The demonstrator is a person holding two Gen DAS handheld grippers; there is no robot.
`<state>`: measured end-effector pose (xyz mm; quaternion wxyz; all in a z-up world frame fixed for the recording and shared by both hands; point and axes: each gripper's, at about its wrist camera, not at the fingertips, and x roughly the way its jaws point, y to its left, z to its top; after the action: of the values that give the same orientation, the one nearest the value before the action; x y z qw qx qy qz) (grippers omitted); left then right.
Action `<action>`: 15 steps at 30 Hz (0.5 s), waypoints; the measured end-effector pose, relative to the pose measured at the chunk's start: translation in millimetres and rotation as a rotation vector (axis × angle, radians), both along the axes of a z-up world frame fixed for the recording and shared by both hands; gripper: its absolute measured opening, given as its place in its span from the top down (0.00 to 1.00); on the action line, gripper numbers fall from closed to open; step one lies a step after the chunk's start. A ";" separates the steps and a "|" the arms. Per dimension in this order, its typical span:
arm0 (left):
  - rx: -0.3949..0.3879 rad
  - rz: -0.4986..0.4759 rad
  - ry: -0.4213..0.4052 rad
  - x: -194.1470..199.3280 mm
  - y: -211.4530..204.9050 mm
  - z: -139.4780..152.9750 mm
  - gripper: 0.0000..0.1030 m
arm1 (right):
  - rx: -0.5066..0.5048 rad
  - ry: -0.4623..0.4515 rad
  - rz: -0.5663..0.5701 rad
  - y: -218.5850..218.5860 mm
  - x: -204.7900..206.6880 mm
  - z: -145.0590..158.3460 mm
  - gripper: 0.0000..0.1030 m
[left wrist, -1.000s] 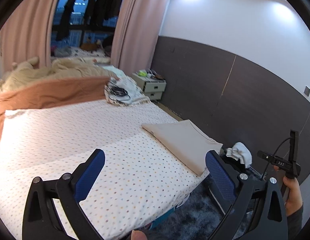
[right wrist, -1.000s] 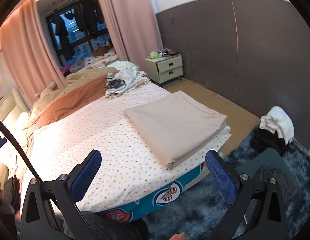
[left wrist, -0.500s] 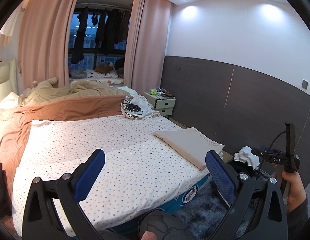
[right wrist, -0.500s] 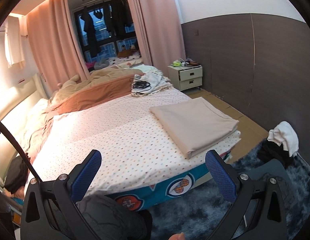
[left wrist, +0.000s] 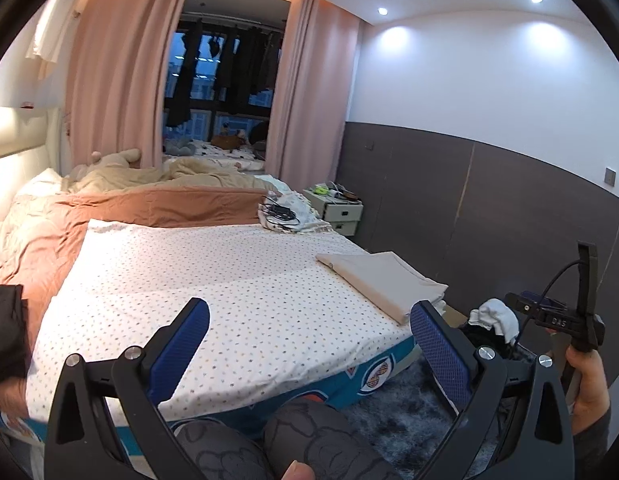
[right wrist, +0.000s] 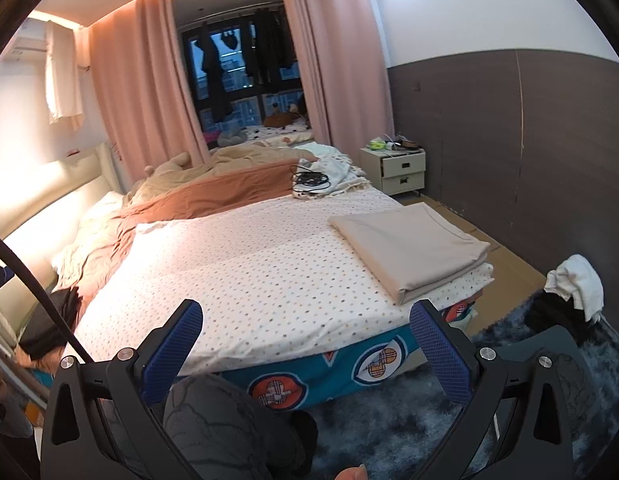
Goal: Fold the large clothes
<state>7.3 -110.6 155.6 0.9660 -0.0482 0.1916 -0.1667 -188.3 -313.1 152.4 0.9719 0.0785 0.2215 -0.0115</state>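
Note:
A beige cloth (left wrist: 383, 278) lies folded into a flat rectangle on the right near corner of the bed; it also shows in the right wrist view (right wrist: 409, 242). My left gripper (left wrist: 309, 334) is open and empty, held back from the bed's foot. My right gripper (right wrist: 307, 334) is open and empty too, also short of the bed's edge. The right gripper's handle (left wrist: 577, 320) shows at the right of the left wrist view, held in a hand. A white and dark heap of clothes (right wrist: 569, 292) lies on the floor to the right.
The bed (right wrist: 245, 264) has a dotted white sheet, with an orange blanket (right wrist: 213, 194) and crumpled bedding at its far end. A nightstand (right wrist: 401, 170) stands by the dark wall. A blue shaggy rug (right wrist: 389, 432) covers the floor. The person's knees (left wrist: 293, 436) are below the grippers.
Both grippers have drawn back from the bed and tilted up, so more of the room and ceiling shows. The folded cloth has not moved. Both stayed open.

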 end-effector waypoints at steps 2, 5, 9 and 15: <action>0.012 0.024 -0.008 -13.8 1.3 -5.2 0.01 | -0.007 -0.008 0.015 5.2 -9.8 -5.9 0.00; 0.032 0.052 -0.009 -31.5 1.5 -14.6 0.01 | 0.002 -0.033 0.047 7.5 -22.6 -12.9 0.00; 0.055 0.065 -0.044 -53.2 1.2 -25.6 0.01 | 0.003 -0.052 0.069 9.9 -36.3 -24.9 0.00; 0.073 0.080 -0.086 -86.1 6.2 -43.8 0.01 | -0.007 -0.073 0.088 16.0 -48.9 -47.2 0.00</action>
<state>-78.9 -104.4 111.8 0.9803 -0.0133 0.1540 -0.1230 -237.2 -297.1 105.2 0.9792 0.0656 0.1891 0.0333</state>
